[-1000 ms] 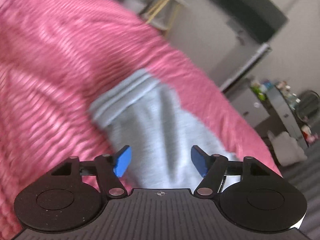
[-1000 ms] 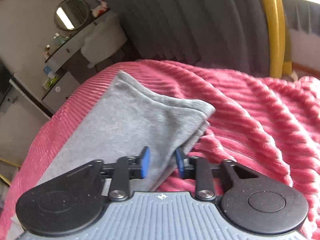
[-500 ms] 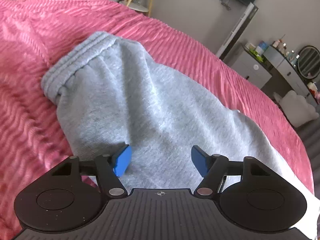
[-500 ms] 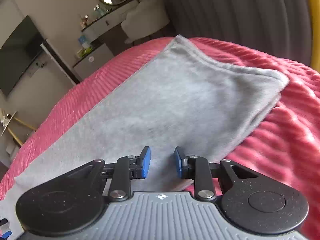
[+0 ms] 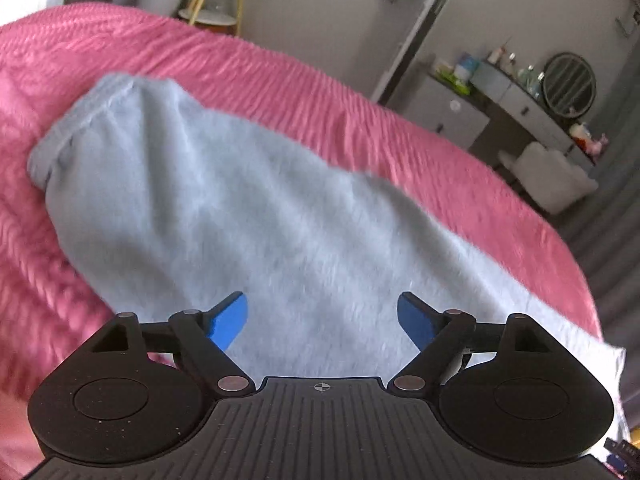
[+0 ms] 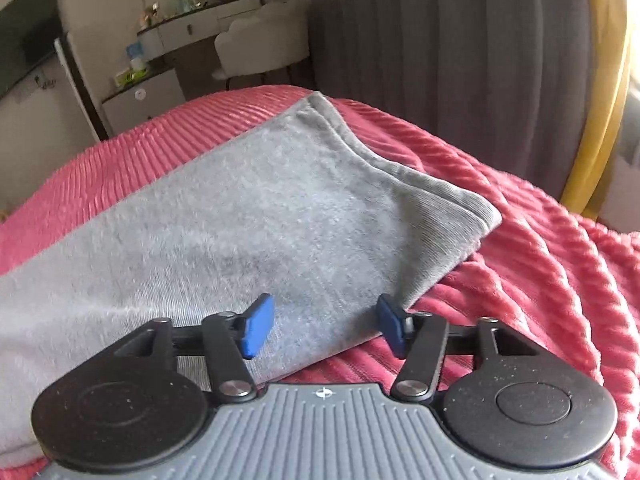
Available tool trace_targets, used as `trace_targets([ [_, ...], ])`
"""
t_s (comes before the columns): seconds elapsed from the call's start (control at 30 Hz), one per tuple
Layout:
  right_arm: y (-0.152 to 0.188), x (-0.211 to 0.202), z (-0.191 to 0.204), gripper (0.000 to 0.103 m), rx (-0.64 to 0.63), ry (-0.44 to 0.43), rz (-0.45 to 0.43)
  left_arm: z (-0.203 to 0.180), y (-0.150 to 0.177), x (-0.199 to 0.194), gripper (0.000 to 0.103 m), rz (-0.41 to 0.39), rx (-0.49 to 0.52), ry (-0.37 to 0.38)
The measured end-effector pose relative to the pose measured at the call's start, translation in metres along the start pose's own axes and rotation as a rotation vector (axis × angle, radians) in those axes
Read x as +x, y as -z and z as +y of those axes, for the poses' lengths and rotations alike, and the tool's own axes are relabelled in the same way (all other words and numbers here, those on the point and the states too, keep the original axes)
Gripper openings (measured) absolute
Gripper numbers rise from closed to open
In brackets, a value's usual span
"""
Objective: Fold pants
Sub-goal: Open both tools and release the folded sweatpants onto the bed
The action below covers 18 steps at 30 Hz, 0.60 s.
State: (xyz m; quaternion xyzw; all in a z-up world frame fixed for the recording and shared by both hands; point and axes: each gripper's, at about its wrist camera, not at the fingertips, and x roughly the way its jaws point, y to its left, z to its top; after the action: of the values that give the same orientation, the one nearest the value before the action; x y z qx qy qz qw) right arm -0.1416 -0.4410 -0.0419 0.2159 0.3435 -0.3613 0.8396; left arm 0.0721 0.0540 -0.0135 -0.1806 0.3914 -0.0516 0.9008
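since half a second ago the jaws of the right gripper (image 6: 322, 326) have been spread from a narrow gap to a wide one, and its view has been lowered closer to the cloth; the left gripper (image 5: 322, 320) has been kept wide, with only a slight shift of its view.

in the left wrist view, the grey pants (image 5: 248, 216) are seen laid flat on the pink bed cover (image 5: 360, 128). the long axis is run from the gathered waistband (image 5: 68, 132) at upper left down to lower right, where the cloth is passed under the gripper. the open jaws are held over the grey fabric with nothing between them.

in the right wrist view, the pants (image 6: 224, 224) are stretched from lower left to the doubled leg hems (image 6: 404, 176) at upper right, pointed toward the grey curtain (image 6: 440, 40). the left blue pad is held above the cloth and the right pad at the cloth's near edge, beside the bed cover (image 6: 540, 280). nothing is gripped.
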Motion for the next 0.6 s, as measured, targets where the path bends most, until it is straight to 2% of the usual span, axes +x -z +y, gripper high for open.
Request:
trace_targets([
  [0.13, 0.005, 0.008, 0.017, 0.097, -0.080, 0.003, 0.032, 0.004, 0.018, 0.015, 0.085, 0.054, 0.018, -0.073],
  [0.3, 0.011, 0.017, 0.009, 0.097, -0.005, -0.023, 0.054, -0.001, 0.019, 0.010, 0.086, 0.040, 0.053, -0.097],
  [0.6, 0.017, 0.014, 0.007, 0.098, -0.003, -0.037, 0.020, -0.005, 0.022, 0.018, 0.087, 0.065, 0.092, -0.127],
])
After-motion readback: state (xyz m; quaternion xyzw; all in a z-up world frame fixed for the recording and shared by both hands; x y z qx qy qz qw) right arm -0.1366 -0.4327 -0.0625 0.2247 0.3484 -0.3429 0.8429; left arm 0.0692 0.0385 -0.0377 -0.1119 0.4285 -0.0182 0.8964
